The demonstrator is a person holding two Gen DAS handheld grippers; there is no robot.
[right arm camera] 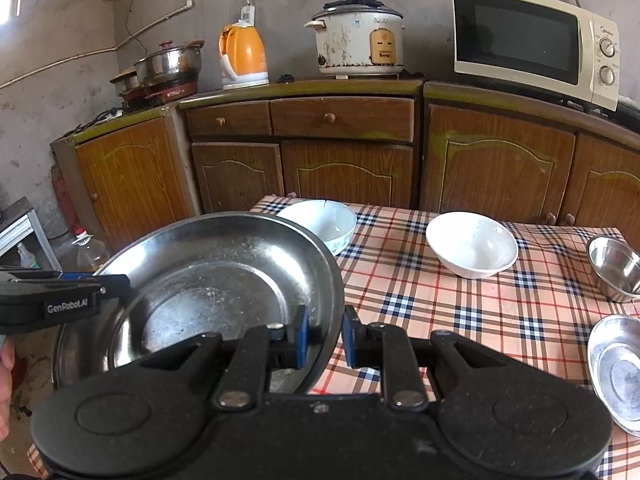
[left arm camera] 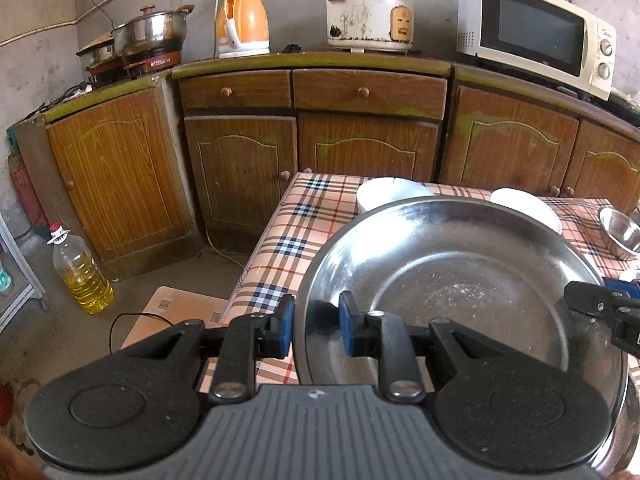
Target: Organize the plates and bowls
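The large round stainless-steel plate (left arm camera: 452, 288) is hanging in the air above the near-left part of the plaid-clothed table (right arm camera: 460, 312), carried by both tools at once. The left gripper (left arm camera: 316, 326) is clenching the plate's rim at about nine o'clock on the disc, one blue pad outside the rim and one inside. The right gripper (right arm camera: 323, 338) is pinching the opposite rim at about three o'clock in the same way. Because the plate is round it has no long axis; the line that matters is running rim to rim between the two grips, and neither hand is nearer, since both are already holding on.

From the right wrist view, the other dishes are lying ahead and to the right: a white bowl with a pale pattern (right arm camera: 320, 226) at twelve o'clock, partly behind the plate's far rim; a plain white bowl (right arm camera: 472, 246) at about one o'clock; a small steel bowl (right arm camera: 616, 272) at two o'clock; and a small shallow steel dish (right arm camera: 618, 372) at three o'clock, near the table's right edge.

My guess is that wherever this plate is going, both hands are needing to travel together and keep it level.

The plate's near rim is disappearing under the gripper bodies, the two right-hand steel pieces are being cut off by the frame, and the table beneath the plate is hidden.
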